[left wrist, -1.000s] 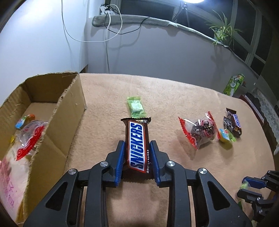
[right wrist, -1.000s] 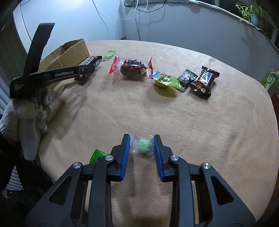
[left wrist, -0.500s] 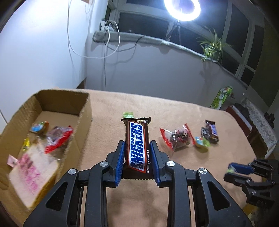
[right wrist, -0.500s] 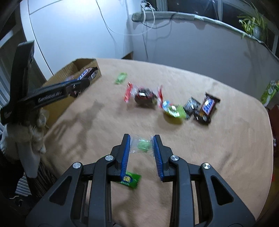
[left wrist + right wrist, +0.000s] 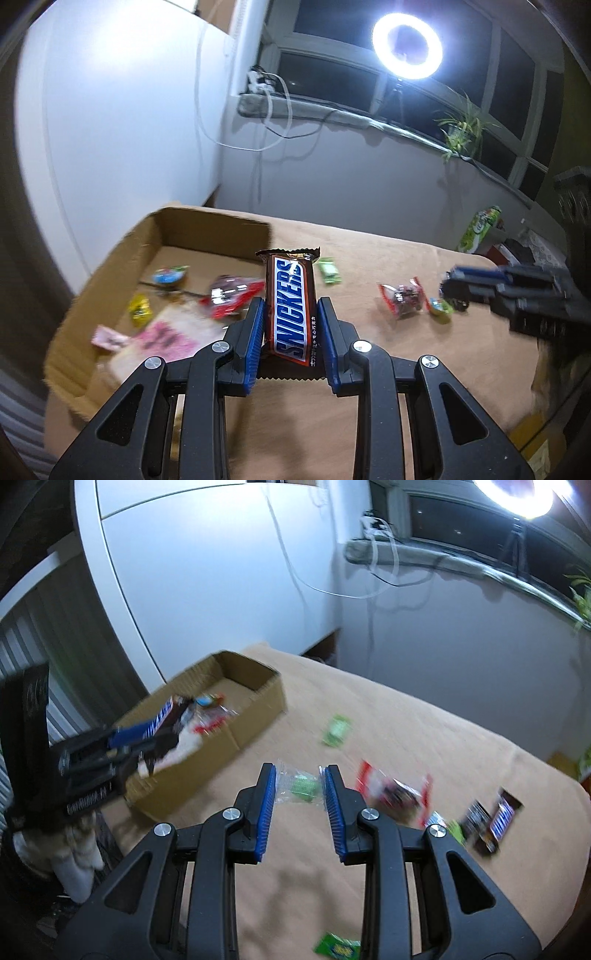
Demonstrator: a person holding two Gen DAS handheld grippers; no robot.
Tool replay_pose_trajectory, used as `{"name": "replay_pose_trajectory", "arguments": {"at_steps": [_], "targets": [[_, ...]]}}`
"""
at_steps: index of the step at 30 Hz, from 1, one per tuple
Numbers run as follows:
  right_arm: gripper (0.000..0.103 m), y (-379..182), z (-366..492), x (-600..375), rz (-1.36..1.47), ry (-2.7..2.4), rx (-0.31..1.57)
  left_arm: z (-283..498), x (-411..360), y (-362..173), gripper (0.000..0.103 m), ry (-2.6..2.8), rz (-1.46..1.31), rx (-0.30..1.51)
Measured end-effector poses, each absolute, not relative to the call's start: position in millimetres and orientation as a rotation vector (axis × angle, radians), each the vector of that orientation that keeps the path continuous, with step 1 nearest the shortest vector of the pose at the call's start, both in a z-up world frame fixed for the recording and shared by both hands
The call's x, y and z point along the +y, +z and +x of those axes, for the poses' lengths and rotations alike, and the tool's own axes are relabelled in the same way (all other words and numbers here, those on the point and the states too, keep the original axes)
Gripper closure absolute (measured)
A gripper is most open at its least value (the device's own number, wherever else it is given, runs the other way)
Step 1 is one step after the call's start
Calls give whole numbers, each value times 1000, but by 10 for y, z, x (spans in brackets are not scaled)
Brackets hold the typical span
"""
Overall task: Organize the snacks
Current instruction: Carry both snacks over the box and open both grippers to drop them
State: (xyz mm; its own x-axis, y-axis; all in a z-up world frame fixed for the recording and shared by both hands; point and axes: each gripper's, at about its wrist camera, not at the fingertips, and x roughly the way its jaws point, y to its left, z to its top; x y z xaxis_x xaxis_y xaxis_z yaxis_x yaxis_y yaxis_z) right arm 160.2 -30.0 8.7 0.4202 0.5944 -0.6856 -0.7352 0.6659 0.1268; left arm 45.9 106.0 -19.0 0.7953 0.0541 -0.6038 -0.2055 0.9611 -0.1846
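My left gripper [image 5: 290, 314] is shut on a Snickers bar [image 5: 291, 306] and holds it in the air by the right wall of the open cardboard box [image 5: 110, 266]. The box holds several snacks, among them a pink-printed bag [image 5: 162, 339] and a red-edged packet [image 5: 231, 295]. My right gripper [image 5: 299, 786] is shut on a clear-wrapped green candy [image 5: 301, 786], raised above the table to the right of the box [image 5: 258, 698]. In the right wrist view the left gripper [image 5: 140, 734] hangs over the box with the Snickers bar.
On the tan tablecloth [image 5: 424, 738] lie a green packet [image 5: 336, 731], a red-edged clear packet [image 5: 397, 794], dark chocolate bars [image 5: 495, 819] and a green wrapper [image 5: 336, 949] near the front edge. A ring light [image 5: 406, 46] and a plant [image 5: 461, 129] stand by the window.
Both grippers have risen and moved left toward the box with their snacks still held. The left gripper now hangs at the box's right wall.
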Motion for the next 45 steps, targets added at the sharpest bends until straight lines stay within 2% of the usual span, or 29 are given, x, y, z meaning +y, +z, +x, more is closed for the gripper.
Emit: {"name": "replay_pose_trajectory", "arguments": {"at_steps": [8, 18, 35, 36, 40, 41, 43, 45], "targets": [[75, 160, 1752, 364, -221, 907, 774, 173, 1437, -246, 76, 221, -267, 634], [75, -15, 1976, 1029, -250, 945, 841, -1, 1717, -358, 76, 271, -291, 647], [75, -326, 2150, 1545, -315, 956, 900, 87, 1885, -519, 76, 273, -317, 686], [73, -327, 2145, 1552, -318, 953, 894, 101, 1882, -522, 76, 270, -317, 689], [40, -311, 2139, 1552, -318, 945, 880, 123, 1884, -515, 73, 269, -321, 691], [37, -299, 2134, 1541, -314, 942, 874, 123, 1880, -508, 68, 268, -321, 689], [37, -275, 2130, 1517, -307, 943, 867, 117, 1866, -495, 61, 273, -315, 683], [36, -250, 2130, 1487, -301, 938, 861, 108, 1856, -485, 61, 272, -316, 679]]}}
